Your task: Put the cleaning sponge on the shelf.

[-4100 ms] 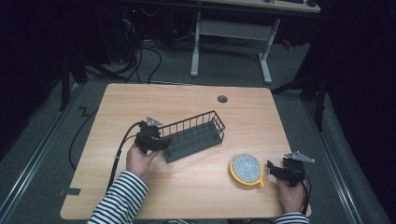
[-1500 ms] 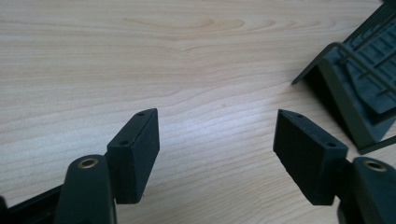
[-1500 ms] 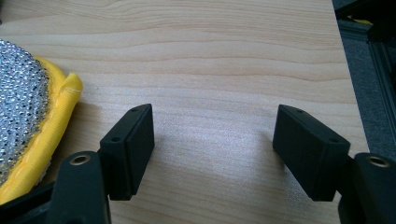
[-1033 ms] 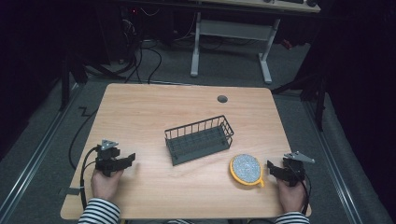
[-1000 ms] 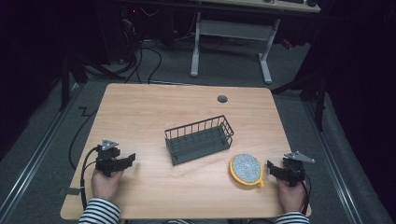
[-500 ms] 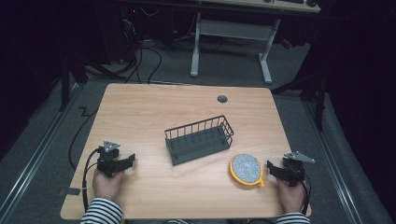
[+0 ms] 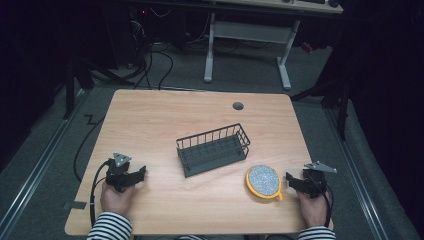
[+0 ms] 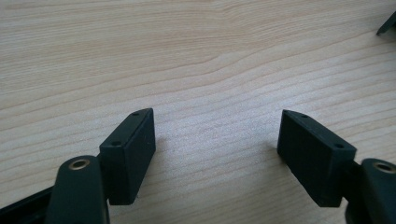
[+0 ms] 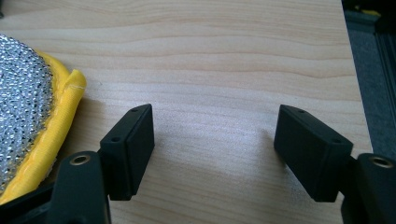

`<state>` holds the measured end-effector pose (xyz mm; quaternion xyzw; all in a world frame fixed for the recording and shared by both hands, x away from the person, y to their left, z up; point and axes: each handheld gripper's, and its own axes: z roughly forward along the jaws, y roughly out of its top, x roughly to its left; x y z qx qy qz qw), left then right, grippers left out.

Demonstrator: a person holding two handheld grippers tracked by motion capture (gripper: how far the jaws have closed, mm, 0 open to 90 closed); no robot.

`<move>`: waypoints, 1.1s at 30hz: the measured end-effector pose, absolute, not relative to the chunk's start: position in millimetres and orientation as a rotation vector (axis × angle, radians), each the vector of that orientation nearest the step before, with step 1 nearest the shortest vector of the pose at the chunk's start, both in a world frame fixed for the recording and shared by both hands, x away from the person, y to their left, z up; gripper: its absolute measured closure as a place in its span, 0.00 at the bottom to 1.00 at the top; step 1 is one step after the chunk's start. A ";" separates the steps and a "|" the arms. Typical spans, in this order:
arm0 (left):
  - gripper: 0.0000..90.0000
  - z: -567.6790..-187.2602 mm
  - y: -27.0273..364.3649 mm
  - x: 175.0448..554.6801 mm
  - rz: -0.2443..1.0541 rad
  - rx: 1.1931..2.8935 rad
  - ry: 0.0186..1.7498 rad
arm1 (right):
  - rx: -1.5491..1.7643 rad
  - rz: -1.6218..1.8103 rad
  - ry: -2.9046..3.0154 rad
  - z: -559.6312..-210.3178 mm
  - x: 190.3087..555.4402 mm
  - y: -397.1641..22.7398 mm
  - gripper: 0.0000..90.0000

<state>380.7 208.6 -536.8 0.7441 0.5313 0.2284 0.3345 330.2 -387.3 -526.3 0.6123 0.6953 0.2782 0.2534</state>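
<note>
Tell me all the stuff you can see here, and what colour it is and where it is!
Table: one, light wood, under everything.
Basket: one, black wire, middle of the table.
Scrubber: one, round, silver with a yellow rim, front right, beside the right gripper.
Hole cover: one, grey, far side of the table.
Desk frame: one, white legs, on the floor behind the table.
Left gripper: one, black, front left, open, holding nothing.
Right gripper: one, black, front right, open, holding nothing.
Sleeves: two, black-and-white stripes, bottom edge.
</note>
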 end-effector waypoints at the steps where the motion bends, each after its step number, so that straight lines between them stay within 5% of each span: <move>1: 0.31 -536.7 208.7 380.7 0.594 1.943 1.386 | 1.680 0.735 1.902 -524.2 331.6 -385.8 0.35; 9: 0.31 -536.7 208.7 380.6 0.593 1.943 1.386 | 1.714 0.713 1.954 -513.1 332.3 -383.0 0.44; 33: 0.30 -536.8 208.6 380.6 0.590 1.946 1.382 | 1.593 0.791 2.203 -478.6 333.0 -330.5 0.41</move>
